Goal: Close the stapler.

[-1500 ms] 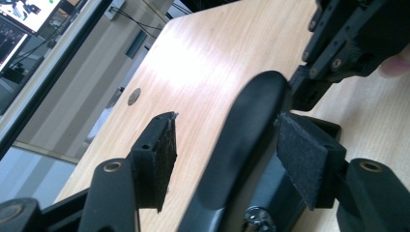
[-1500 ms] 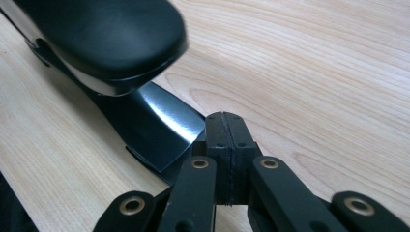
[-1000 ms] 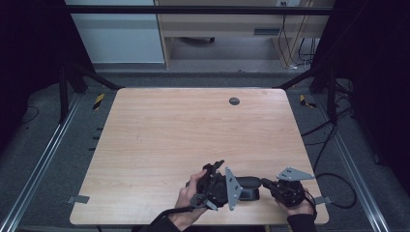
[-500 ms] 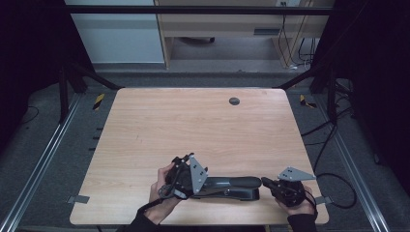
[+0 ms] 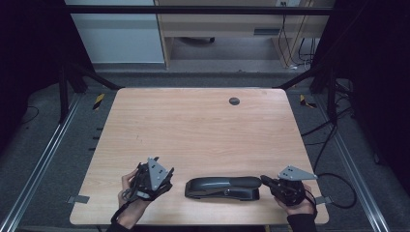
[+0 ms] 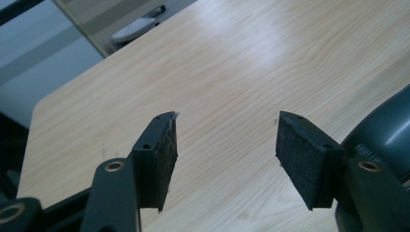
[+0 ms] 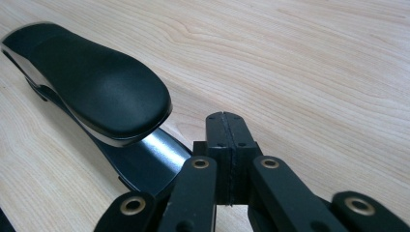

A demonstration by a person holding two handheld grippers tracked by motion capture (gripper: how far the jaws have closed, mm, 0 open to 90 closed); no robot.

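Since one second ago the left gripper (image 5: pixel 164 178) has moved away from the black stapler (image 5: pixel 223 188), to the left along the near edge of the table (image 5: pixel 193 125). Now it stands well apart from the stapler's left end. Its jaws have just been closing a little, but they are half open and nothing is between them. In the left gripper view the pads (image 6: pixel 167 150) look rough and matte, like dark felt, on flat rectangular blocks. Behind the right pad a rounded dark grey plastic end of the stapler (image 6: pixel 387 130) is seen.

The stapler is long and low and lies flat near the front edge of the table, between the two grippers. In the right gripper view its top (image 7: pixel 92 82) is a smooth, rounded, matte black shell, and under it is a shiny flat metal base.

The right gripper (image 5: pixel 267 181) is at the stapler's right end, with jaws pressed fully together, beside the base and holding nothing. The table is light wood with fine grain.
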